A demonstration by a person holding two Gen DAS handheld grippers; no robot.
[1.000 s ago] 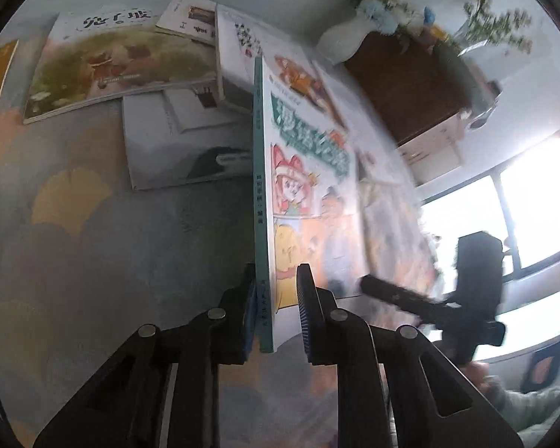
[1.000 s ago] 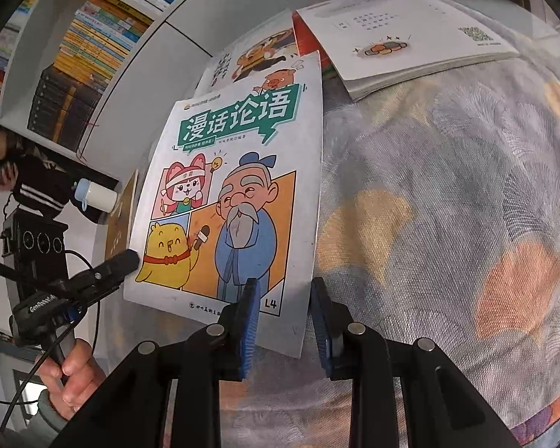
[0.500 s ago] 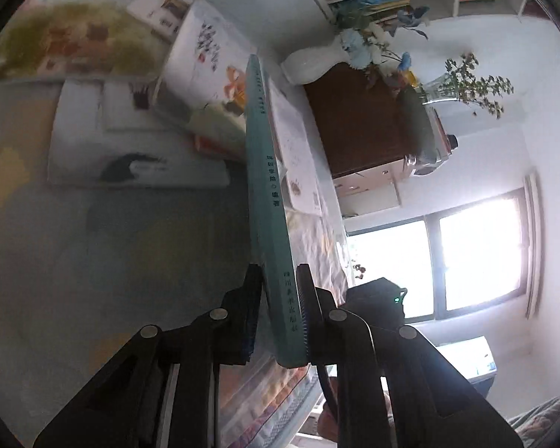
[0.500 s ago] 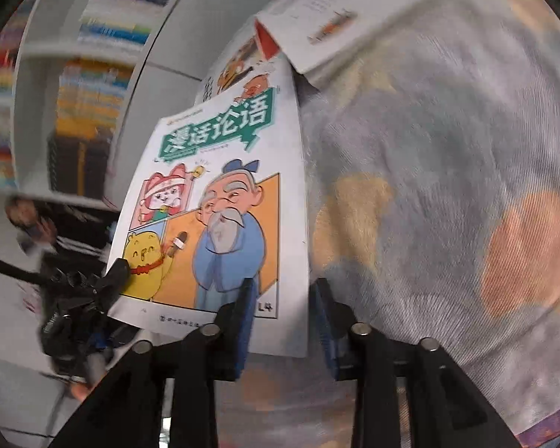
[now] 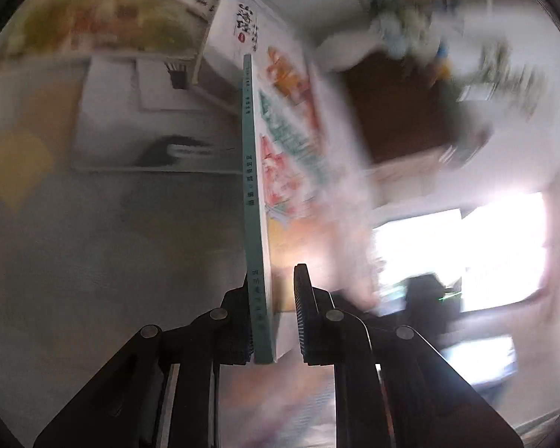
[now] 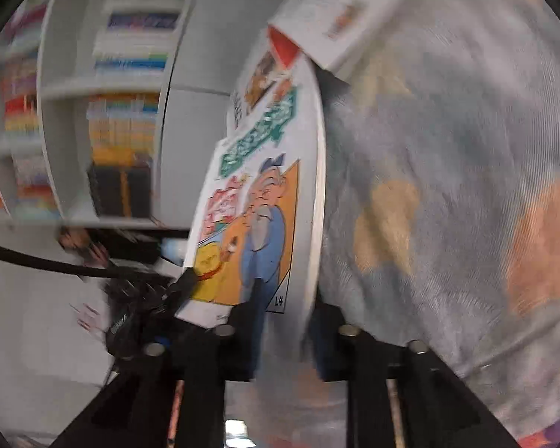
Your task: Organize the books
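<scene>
Two grippers, one comic book held on edge

Left wrist view: left gripper (image 5: 272,313) has the comic book (image 5: 255,194) between its fingers (image 5: 239,321), which stand almost closed. Teal spine rests against the left finger; a sliver of gap shows at the right finger, so the clamp looks loose here, blur makes it hard to be sure. Book stands on edge above the patterned worktop (image 5: 93,261), long axis running away from the camera, spine facing the lens, cover facing right. Other books (image 5: 156,112) lie flat on the worktop beyond. Right gripper is a dark blur low at right.

Right wrist view: right gripper (image 6: 283,321) is closed on the book's lower corner (image 6: 280,300), cover side showing the cartoon old man; its jaws have just been closing with the book between them. Book tilts up and away, title end far, towards a white book (image 6: 339,11) lying on the worktop. Bookshelf (image 6: 104,112) at left, left gripper (image 6: 149,310) blurred beneath it.

Handling guess: thin paperback, light, glossy cover so a bit slippery, bends if held by one corner. Best gripped near the spine, where it is stiffest.
</scene>
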